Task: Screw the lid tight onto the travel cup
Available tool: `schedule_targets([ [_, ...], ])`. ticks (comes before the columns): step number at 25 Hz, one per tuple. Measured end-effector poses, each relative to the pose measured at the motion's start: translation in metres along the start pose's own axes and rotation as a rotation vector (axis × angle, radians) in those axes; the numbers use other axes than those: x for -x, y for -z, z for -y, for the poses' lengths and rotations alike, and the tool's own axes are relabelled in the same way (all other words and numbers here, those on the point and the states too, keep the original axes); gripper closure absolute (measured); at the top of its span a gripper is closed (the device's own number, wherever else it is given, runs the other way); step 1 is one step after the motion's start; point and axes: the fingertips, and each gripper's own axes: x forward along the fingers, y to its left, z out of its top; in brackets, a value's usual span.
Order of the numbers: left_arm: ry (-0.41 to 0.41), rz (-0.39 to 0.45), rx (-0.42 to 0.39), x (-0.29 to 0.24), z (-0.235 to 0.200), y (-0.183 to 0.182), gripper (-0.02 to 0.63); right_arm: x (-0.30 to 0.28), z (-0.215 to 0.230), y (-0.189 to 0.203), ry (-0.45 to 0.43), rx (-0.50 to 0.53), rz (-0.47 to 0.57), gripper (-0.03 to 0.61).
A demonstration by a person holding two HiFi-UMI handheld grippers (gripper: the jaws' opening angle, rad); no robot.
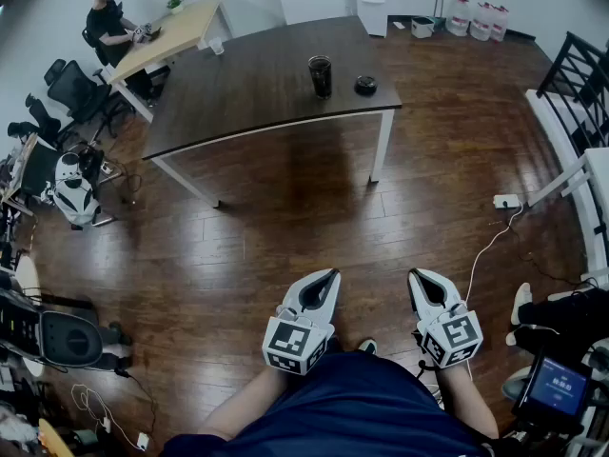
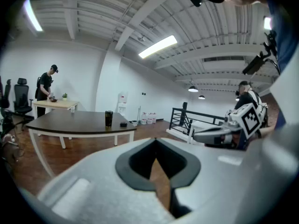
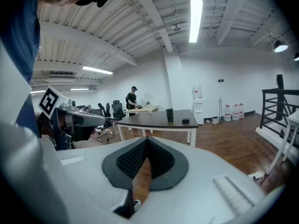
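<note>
Nearest, low over the wooden floor (image 1: 285, 227): left gripper (image 1: 327, 276) and right gripper (image 1: 420, 276), jaws of both clenched on nothing. Well apart, on the counter (image 1: 257, 79): cup (image 1: 320, 76), lid (image 1: 365, 86) lying just beside, not yet on. Risks tipping the tall cup on a hasty reach, or seating the lid crooked. Leaves wide bare floor for the approach; lid near the counter's corner.

Lighting: bright, even, indoor; ceiling strip lights (image 2: 158, 46) overhead. Glare: pale sheen on wooden floor (image 1: 285, 217) and dark table (image 1: 266, 74). Shadows: soft, under the table. Distortion: strong fisheye bending, dark vignette at corners. Focus: closest foreground in both gripper views soft, far room clear.
</note>
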Motion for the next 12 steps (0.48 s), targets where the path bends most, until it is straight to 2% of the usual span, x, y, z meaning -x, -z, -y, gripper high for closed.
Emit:
schedule_targets([
  [5,0.052,0.017,-0.013,-0.031,-0.061,-0.027,0.609,-0.06,-0.001,-0.022,0.023,-0.011,-0.018,0.574],
  [9,0.066,0.083,-0.059,-0.051,-0.121,-0.069,0.609,-0.111,0.01,-0.054,0.101,-0.029,-0.013,0.574],
  [12,0.087,0.085,-0.049,-0.069,-0.151,-0.086,0.609,-0.144,0.019,-0.076,0.16,0.001,-0.012,0.574],
])
